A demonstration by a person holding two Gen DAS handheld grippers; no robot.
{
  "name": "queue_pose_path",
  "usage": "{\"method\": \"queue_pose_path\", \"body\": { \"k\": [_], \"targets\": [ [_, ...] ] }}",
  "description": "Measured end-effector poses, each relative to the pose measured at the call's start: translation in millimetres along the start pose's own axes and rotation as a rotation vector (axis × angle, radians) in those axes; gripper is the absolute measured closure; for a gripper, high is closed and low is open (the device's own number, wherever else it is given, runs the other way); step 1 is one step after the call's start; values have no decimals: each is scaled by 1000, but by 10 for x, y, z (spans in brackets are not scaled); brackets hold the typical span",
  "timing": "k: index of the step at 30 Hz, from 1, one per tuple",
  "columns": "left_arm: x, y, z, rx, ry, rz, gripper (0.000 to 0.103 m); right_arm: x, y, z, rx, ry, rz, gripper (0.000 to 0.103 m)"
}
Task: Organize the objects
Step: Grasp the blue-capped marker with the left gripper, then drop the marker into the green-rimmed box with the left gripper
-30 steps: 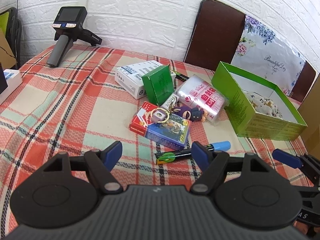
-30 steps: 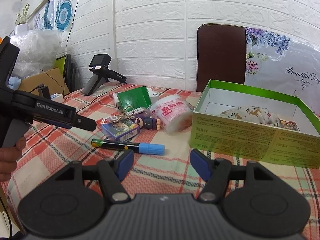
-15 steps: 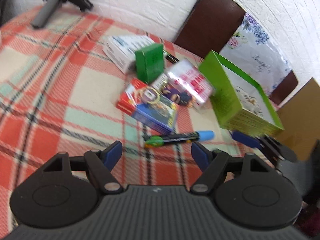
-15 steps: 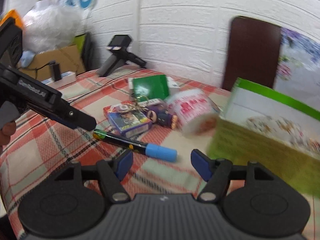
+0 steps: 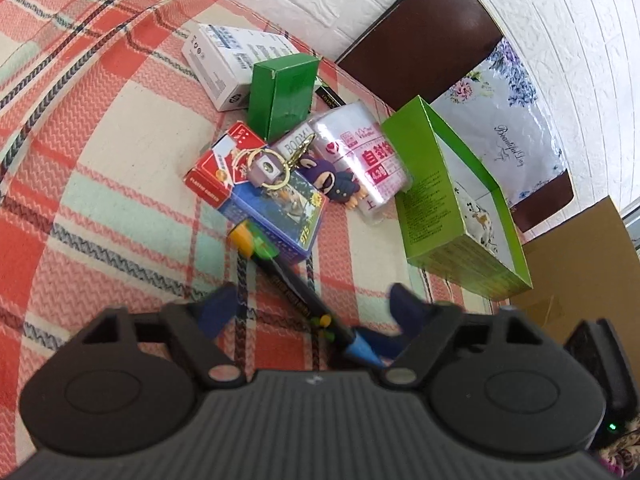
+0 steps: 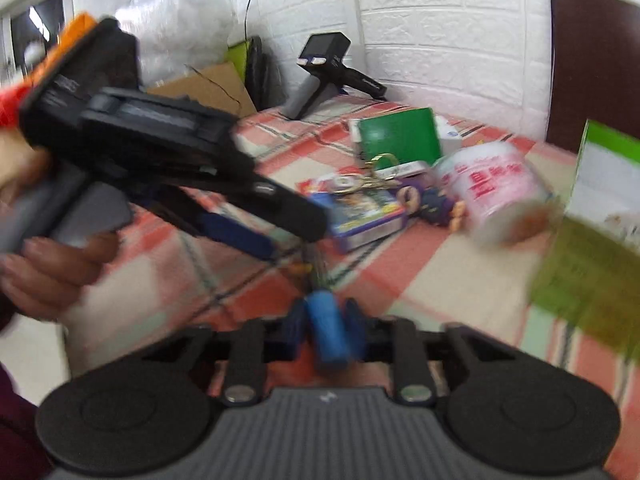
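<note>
Black marker (image 5: 298,286), blue cap, green-orange far end

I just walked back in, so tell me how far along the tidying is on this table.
Barely started. The green box already holds a patterned pouch. In hand: the right tool is shut on the marker by its blue cap; the left tool is open above it. Left on the tablecloth: card packs, keychain, bag pack, small green box, white box.
</note>
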State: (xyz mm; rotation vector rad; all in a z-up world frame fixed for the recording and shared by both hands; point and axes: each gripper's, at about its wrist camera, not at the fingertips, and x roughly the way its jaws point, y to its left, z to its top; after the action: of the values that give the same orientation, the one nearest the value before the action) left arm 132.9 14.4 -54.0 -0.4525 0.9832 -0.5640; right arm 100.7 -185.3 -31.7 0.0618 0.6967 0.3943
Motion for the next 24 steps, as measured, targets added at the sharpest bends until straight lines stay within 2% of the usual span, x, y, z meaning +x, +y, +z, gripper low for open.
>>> {"method": "queue_pose_path", "body": {
  "k": [2,4,9,15,19,20,21,22,23,24],
  "targets": [
    [47,-25,-10,-8,48,-22,70,-96,65,-36,49,-40,-5,83],
    [-2,-85,-13,-7,34,-52,71,-207,82,-41,80,-69,-19,83],
    [-126,-620,112,124,-14,-105,74,-591,26,37,96,-199,-60,83],
    [239,-1539,385,356,-35,-140,74,-914,-304,137,85,-331,-258,83],
    [693,-1908,550,432,-30,-115,72,-979,-699,167,128,-380,-371,83],
    [810,-1956,586,447,-40,-81,64,-953,-808,172,140,-383,-407,82],
    [897,-1992,618,459,-56,-25,59,-896,-919,176,157,-373,-449,75],
    [955,-2003,649,462,-70,30,59,-847,-1032,177,188,-352,-488,69],
    [966,-1983,672,451,-78,53,59,-844,-1119,159,228,-348,-506,66],
    [931,-1925,689,433,-85,36,59,-857,-1181,113,261,-366,-495,66]
  ]
}}
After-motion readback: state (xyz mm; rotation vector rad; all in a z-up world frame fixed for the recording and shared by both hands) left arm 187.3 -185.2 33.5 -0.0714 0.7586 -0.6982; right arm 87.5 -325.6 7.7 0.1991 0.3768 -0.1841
